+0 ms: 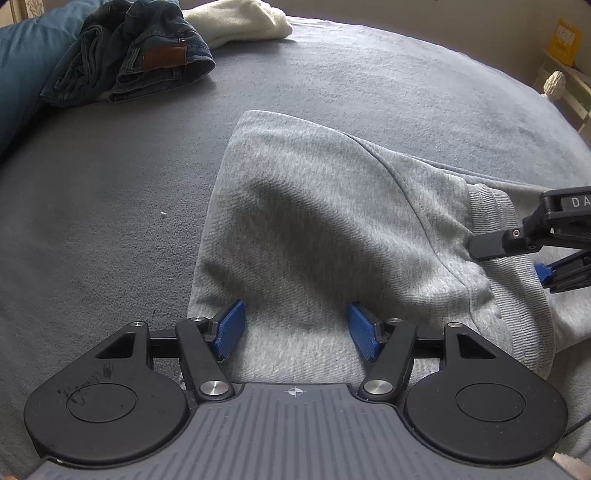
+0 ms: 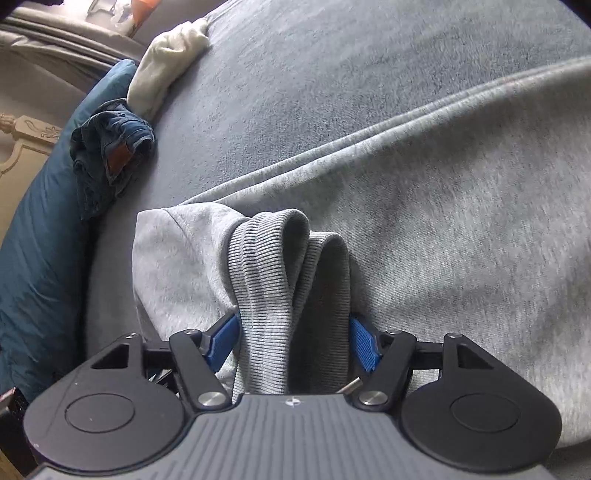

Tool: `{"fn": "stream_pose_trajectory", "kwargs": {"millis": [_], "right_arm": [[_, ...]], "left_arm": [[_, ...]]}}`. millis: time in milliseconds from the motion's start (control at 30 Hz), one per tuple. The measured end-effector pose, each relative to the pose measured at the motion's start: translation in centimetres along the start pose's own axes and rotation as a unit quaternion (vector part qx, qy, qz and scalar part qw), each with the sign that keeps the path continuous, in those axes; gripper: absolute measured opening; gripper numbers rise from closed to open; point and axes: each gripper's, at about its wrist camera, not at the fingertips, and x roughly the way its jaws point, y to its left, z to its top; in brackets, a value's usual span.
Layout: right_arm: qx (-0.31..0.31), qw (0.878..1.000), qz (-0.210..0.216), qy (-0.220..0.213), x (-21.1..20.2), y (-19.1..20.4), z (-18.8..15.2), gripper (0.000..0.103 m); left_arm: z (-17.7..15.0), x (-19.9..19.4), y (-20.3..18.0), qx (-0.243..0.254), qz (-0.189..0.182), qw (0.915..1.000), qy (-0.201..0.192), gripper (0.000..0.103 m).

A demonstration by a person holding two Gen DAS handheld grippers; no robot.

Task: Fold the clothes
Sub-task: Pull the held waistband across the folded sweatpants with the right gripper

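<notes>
A light grey sweatshirt [image 1: 314, 221] lies on the grey bed cover [image 1: 92, 203], one part folded over into a rounded flap. My left gripper [image 1: 295, 328] hovers open just above that flap, blue pads wide apart with nothing between them. In the right wrist view the sweatshirt [image 2: 461, 221] spreads to the right, and its bunched ribbed band [image 2: 280, 277] stands between the wide-apart blue pads of my right gripper [image 2: 293, 339], which is open around it. From the left wrist view, the right gripper [image 1: 517, 258] reaches in from the right edge at the ribbed band [image 1: 491, 206].
Crumpled blue jeans [image 1: 140, 59] and a white garment [image 1: 240, 20] lie at the far side of the bed, against a teal pillow [image 1: 22, 66]. A shelf [image 1: 569, 74] stands beyond the bed's right edge. A carved headboard [image 2: 26, 136] sits behind the pillow [image 2: 37, 240].
</notes>
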Motion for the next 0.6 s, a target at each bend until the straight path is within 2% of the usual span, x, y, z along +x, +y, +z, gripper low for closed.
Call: {"fn": "stream_pose_trajectory", "kwargs": {"millis": [333,400,467,533,600], "right_arm": [[0.025,0.999,0.021,-0.009,0.23,-0.65,-0.26,0.072],[0.023,0.999,0.019,-0.012,-0.14,-0.43,-0.15,0.059],[0.013,1.0,0.018,-0.015,-0.64,-0.14,-0.11,0.053],[0.007,1.0,0.014,-0.016,-0.7,0.1,-0.12,0.053],[0.014,1.0,0.016,-0.016,-0.49,0.17,-0.01,0.059]], "left_arm": [[-0.17,0.1,0.2,0.0,-0.003,1.0,-0.002,0.064],[-0.18,0.14,0.22,0.0,-0.004,1.0,-0.002,0.064],[-0.19,0.17,0.24,0.001,-0.004,1.0,-0.003,0.064],[-0.2,0.21,0.26,0.001,-0.005,1.0,-0.003,0.064],[-0.2,0.22,0.3,0.001,-0.005,1.0,-0.003,0.065]]}}
